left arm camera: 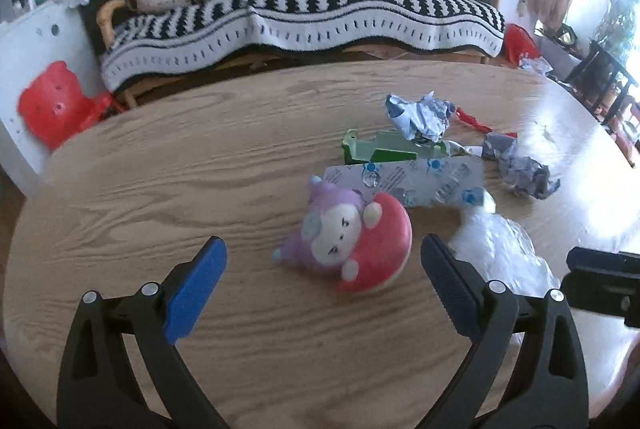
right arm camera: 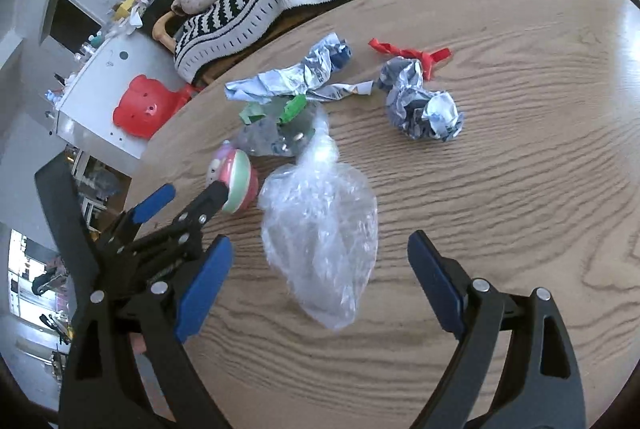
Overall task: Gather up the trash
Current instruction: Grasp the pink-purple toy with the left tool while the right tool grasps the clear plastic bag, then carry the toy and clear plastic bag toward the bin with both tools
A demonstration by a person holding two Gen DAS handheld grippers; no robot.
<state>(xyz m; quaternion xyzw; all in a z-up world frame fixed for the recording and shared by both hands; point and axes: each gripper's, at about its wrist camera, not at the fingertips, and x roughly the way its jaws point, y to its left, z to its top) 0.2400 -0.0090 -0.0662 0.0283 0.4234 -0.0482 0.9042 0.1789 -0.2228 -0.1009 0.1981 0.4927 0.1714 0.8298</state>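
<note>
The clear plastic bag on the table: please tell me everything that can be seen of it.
The clear plastic bag is thin, crinkled and see-through, with shiny creases. It looks empty. It lies flat on the wooden table, its wide body toward the camera and a narrow twisted end pointing away, reaching the pile of wrappers. It lies in front of the open right gripper, whose fingers do not touch it. A pink and purple toy lies just beside it.

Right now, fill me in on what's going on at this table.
A person holds two grippers over a wooden table strewn with trash. The left gripper, open, hovers at a plush toy; the right gripper, open, hovers over a clear plastic bag. Neither holds anything. Crumpled paper, a red ribbon and green packaging lie beyond.
</note>
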